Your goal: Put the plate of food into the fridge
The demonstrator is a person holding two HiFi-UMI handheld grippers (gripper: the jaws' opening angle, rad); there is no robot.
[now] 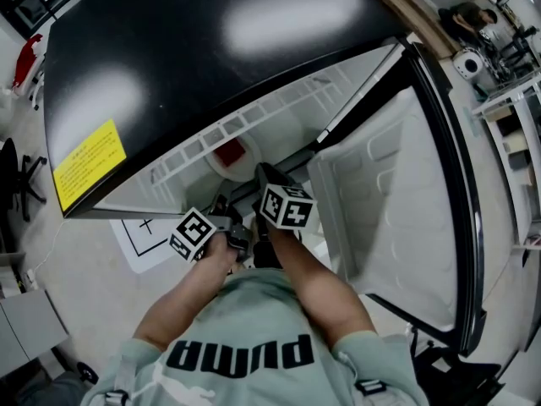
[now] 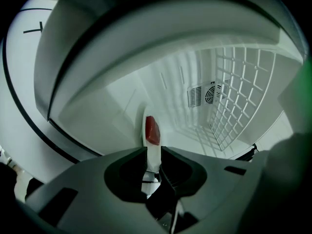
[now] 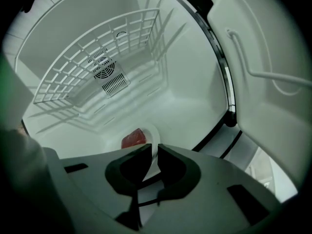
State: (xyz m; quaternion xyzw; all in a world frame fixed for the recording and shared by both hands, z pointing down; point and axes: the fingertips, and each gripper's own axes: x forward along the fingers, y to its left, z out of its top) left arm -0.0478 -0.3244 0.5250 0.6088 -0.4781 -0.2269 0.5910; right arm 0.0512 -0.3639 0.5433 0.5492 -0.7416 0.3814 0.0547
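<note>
A white plate with a red piece of food is held inside the open white fridge compartment. My left gripper is shut on the plate's rim, and the food sits just beyond its jaws. My right gripper is shut on another part of the rim, with the food to the left of its jaws. In the head view, the left gripper and the right gripper reach into the fridge side by side. Whether the plate touches the fridge floor cannot be told.
A white wire shelf spans the compartment above the plate, with a fan vent on the back wall. The fridge door stands open on the right. The black fridge top carries a yellow label.
</note>
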